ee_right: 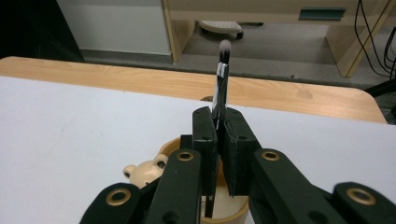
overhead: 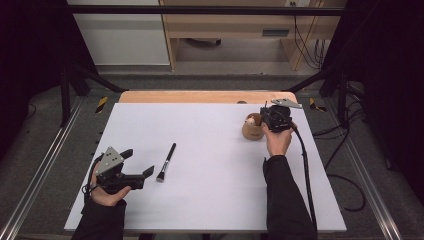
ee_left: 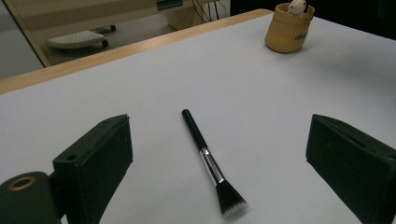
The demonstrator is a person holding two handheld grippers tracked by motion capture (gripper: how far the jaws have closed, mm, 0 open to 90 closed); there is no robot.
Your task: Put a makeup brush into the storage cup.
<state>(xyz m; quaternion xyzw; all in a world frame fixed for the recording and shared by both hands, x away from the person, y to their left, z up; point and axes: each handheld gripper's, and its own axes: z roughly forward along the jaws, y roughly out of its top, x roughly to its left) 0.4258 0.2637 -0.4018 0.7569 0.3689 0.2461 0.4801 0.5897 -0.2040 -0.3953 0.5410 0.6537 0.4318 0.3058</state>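
Right gripper view shows the right hand-held gripper point(ee_right: 218, 154) pinching a slim black-handled brush with a silver ferrule and pale tip point(ee_right: 221, 79), held upright, bristles up, its lower end inside the round tan holder with a small bear figure at its rim point(ee_right: 236, 212). To finish well, lower the brush straight until it rests on the bottom, then release without tipping the holder at the far right of the white bench point(overhead: 210, 135). That hand points down from above. Near left, the left hand-held gripper point(overhead: 137, 165) rests low, jaws spread, aimed at a flat-topped black makeup brush point(ee_left: 212, 168) lying just beyond.
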